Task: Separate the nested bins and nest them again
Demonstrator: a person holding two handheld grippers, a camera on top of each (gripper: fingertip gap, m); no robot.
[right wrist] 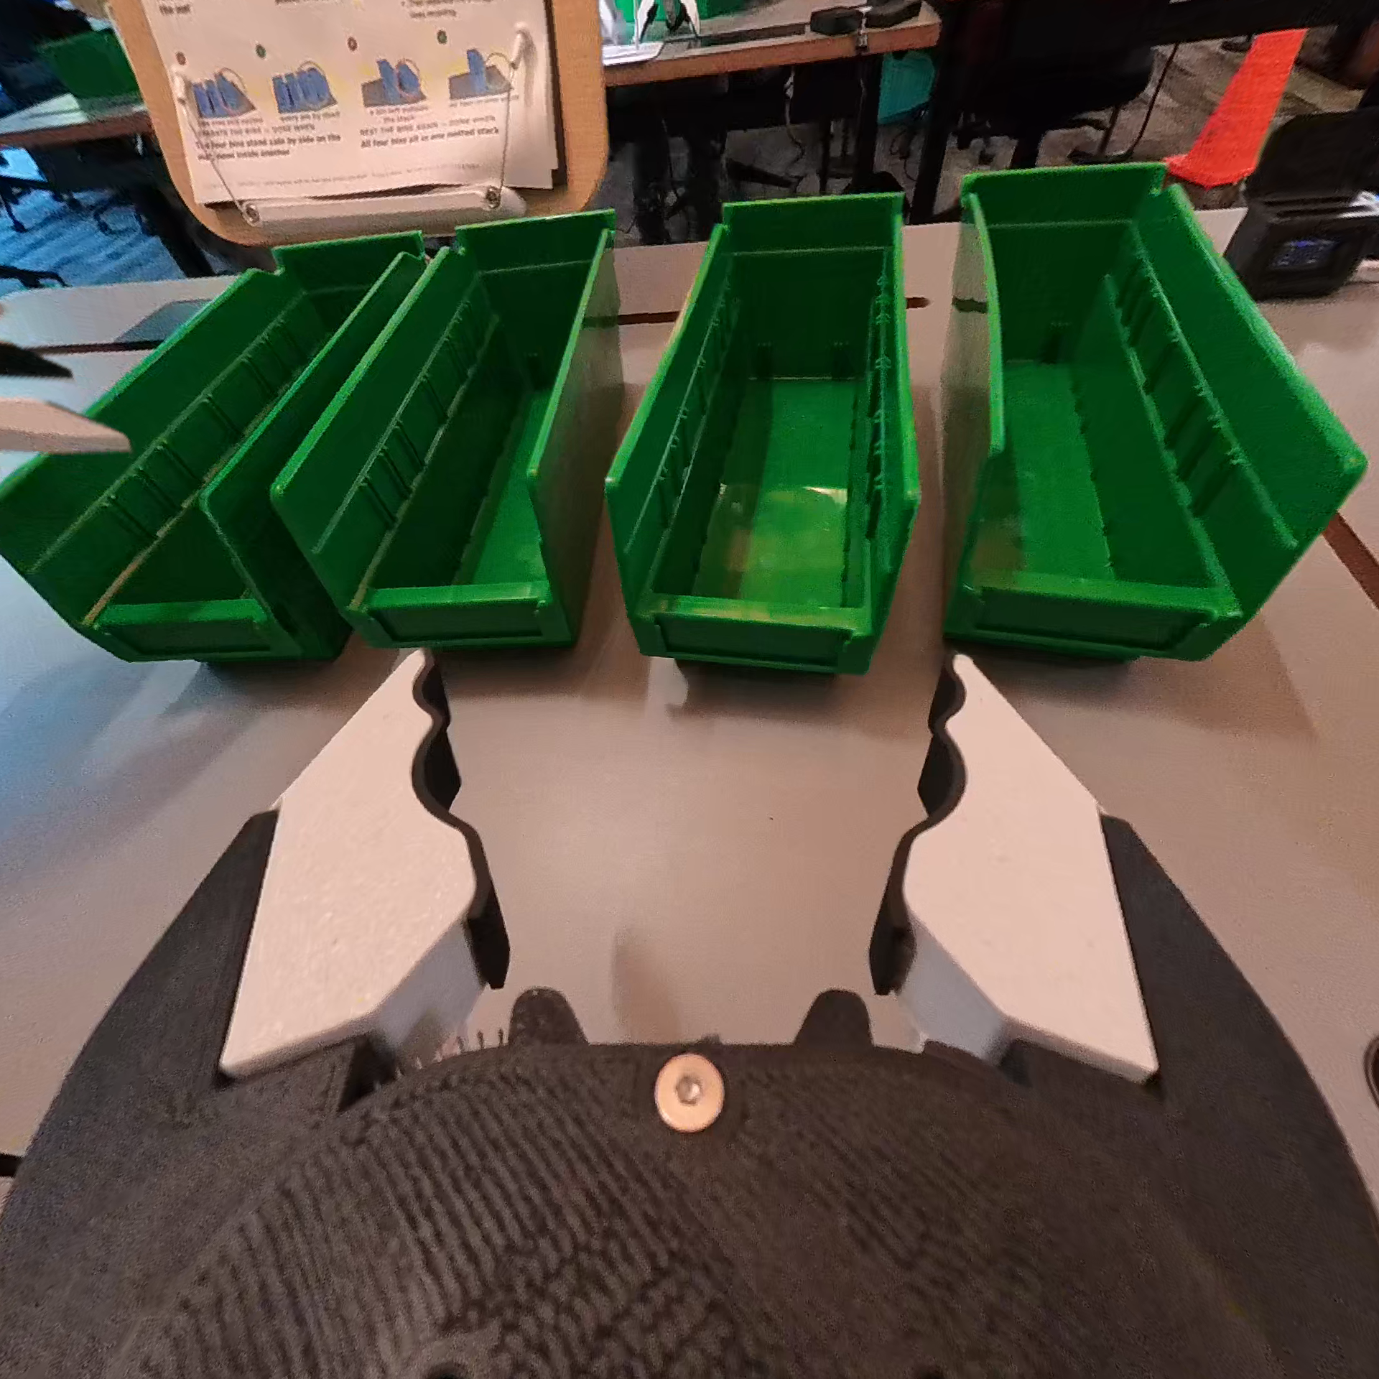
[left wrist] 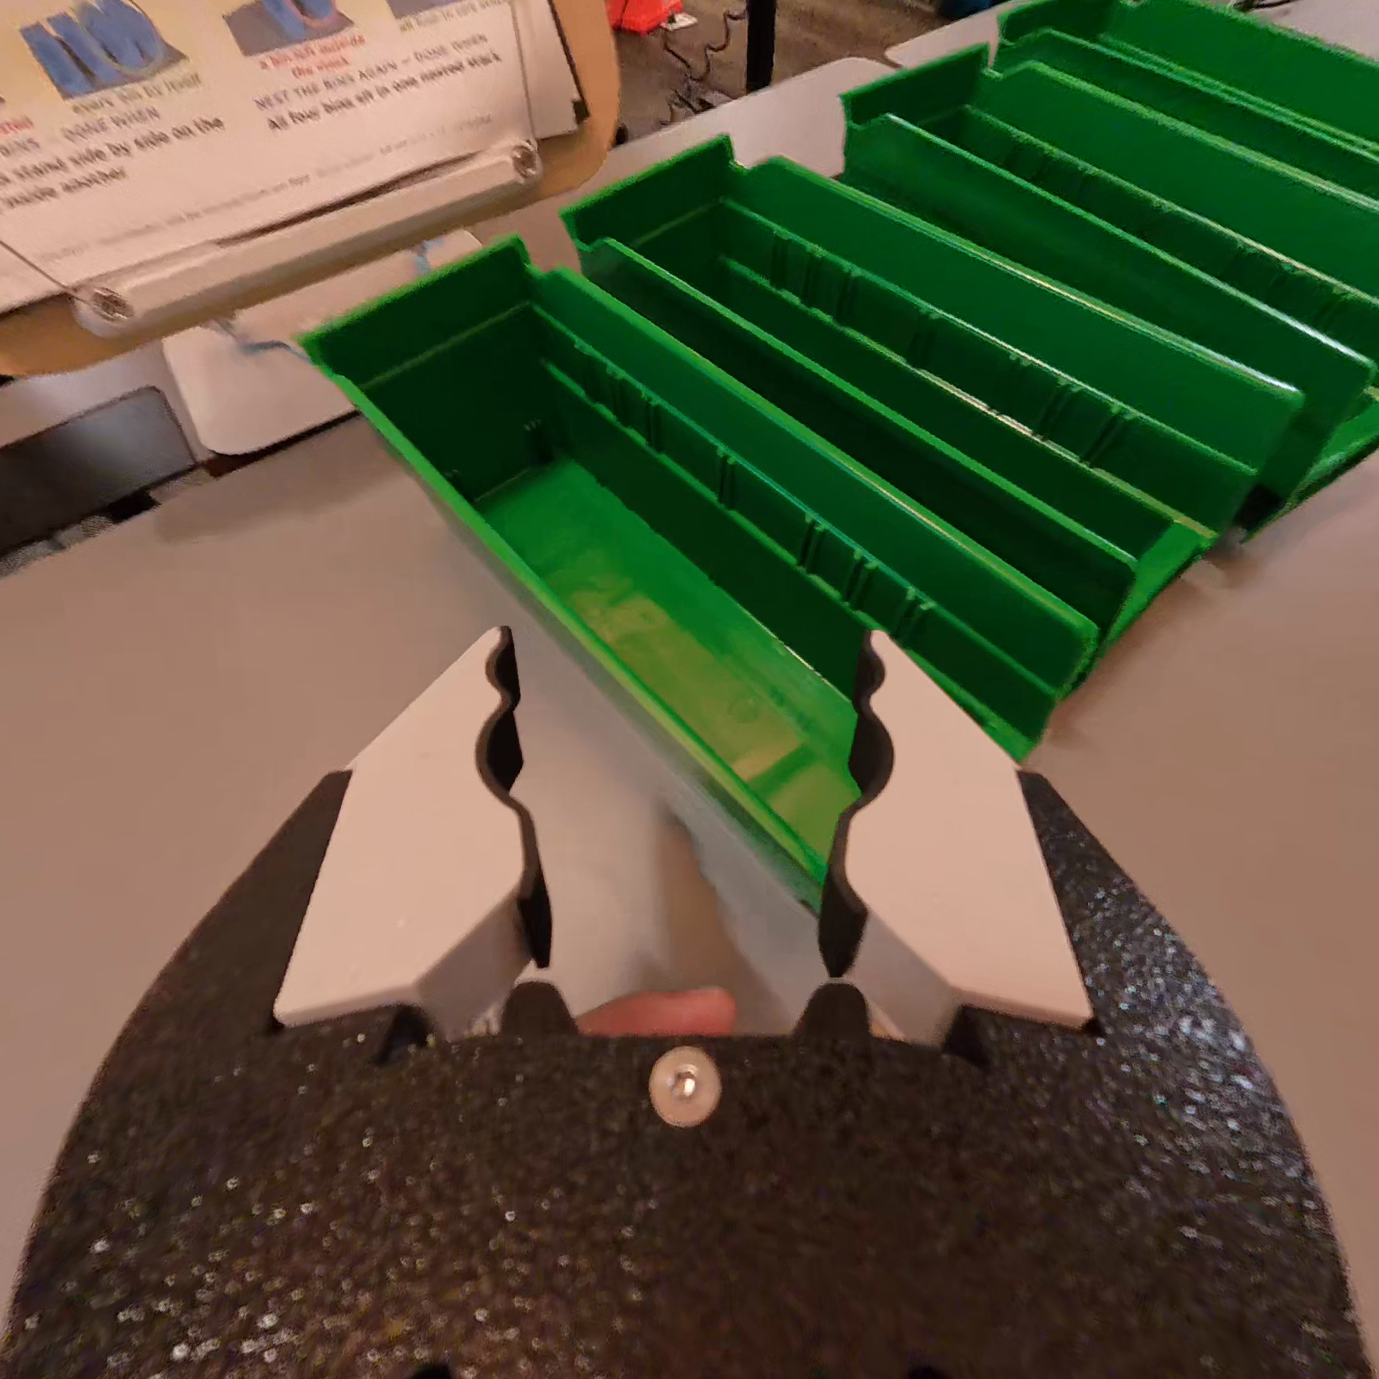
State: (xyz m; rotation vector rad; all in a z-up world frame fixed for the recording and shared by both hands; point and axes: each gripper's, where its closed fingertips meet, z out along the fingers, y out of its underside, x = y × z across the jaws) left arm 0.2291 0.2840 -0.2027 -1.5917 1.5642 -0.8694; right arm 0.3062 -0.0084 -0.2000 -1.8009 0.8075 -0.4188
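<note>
Four green bins stand apart in a row on the grey table (right wrist: pixel 671 821). In the right wrist view they are the leftmost bin (right wrist: pixel 172 485), the second (right wrist: pixel 463 448), the third (right wrist: pixel 776 463) and the fourth (right wrist: pixel 1119 448). The leftmost bin (left wrist: pixel 597 522) is tilted to the left. My left gripper (left wrist: pixel 686 638) is open, with that bin's left side wall between its fingers, close to the right finger (left wrist: pixel 940 821). One of its fingertips (right wrist: pixel 67 436) shows at the left edge of the right wrist view. My right gripper (right wrist: pixel 692 660) is open and empty, just in front of the row between the second and third bins.
A board with an instruction sheet (right wrist: pixel 358 104) stands behind the left bins and also shows in the left wrist view (left wrist: pixel 224 149). A black device (right wrist: pixel 1306 239) sits at the back right corner. Other tables and chairs are beyond the far edge.
</note>
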